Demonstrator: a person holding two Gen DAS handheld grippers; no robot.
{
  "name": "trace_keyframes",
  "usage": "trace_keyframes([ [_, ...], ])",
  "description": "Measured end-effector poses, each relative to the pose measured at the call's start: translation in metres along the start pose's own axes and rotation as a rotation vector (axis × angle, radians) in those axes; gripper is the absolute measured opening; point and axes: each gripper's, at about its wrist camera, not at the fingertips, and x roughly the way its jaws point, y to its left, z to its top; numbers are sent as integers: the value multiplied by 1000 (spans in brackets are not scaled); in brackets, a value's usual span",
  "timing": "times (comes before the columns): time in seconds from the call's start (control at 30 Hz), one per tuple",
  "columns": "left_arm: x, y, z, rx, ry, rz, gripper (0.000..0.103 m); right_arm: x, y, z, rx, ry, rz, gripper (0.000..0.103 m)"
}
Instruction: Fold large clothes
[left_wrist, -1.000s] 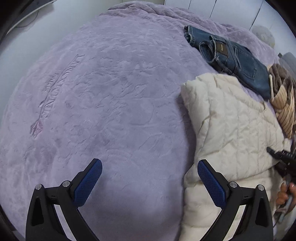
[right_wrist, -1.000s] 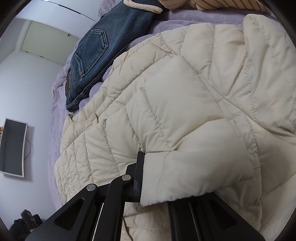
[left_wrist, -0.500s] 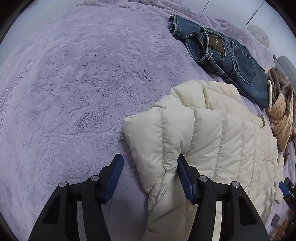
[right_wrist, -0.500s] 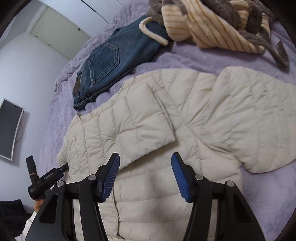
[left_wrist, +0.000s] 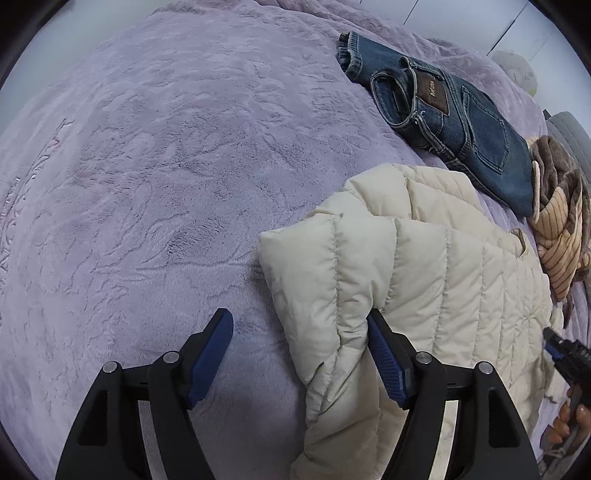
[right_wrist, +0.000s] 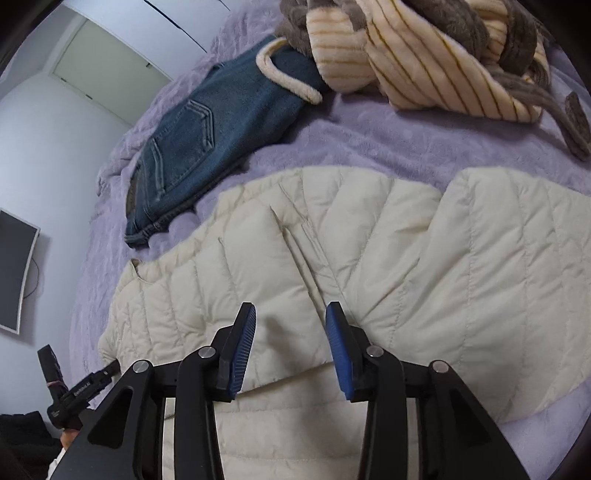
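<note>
Left wrist view gives me the only writing worth reading: a brown leather patch on the waistband of the jeans (left_wrist: 443, 110) carries a gold word, too small and slanted for me to make out. Raised lettering is pressed into the purple blanket (left_wrist: 147, 184) far off from the jacket, at the picture's left edge, also unreadable. In the right wrist view a line of white print runs along the black body of my other tool, beside the jacket's hem corner, and I cannot read that either.

The cream quilted jacket (left_wrist: 424, 277) lies on the blanket with the jeans just beyond its far edge and a striped plush robe (right_wrist: 424, 55) beyond its collar side, one robe cuff resting on the jeans.

My left gripper (left_wrist: 299, 354) points steeply down at the jacket's corner. Its fingers are spreading and stand fairly wide: a bunched fold of the jacket sits between them, the right pad (left_wrist: 384, 354) touching the fabric, the left pad clear of it over bare blanket, so nothing is pinched.

My right gripper (right_wrist: 291, 343) hangs above the jacket's middle, tilted down, near the folded-over sleeve edge. Its fingers are narrowing, and the gap between the blue pads holds nothing; the jacket lies below them, apart. My right hand (left_wrist: 569, 424) shows at the jacket's near side, wrapped round that tool's handle.
</note>
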Motion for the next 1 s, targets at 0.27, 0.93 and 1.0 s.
trace_keyframes([
  [0.27,1,3,-1,36,-10,72,74,9,-6,-30,-49,46,-107,16],
  [0.93,-58,-30,-11,75,-97,117,74,-1,30,-9,-185,-21,-99,17],
  [1.0,-60,-38,-19,89,-89,114,74,12,25,-15,-174,31,-116,17],
])
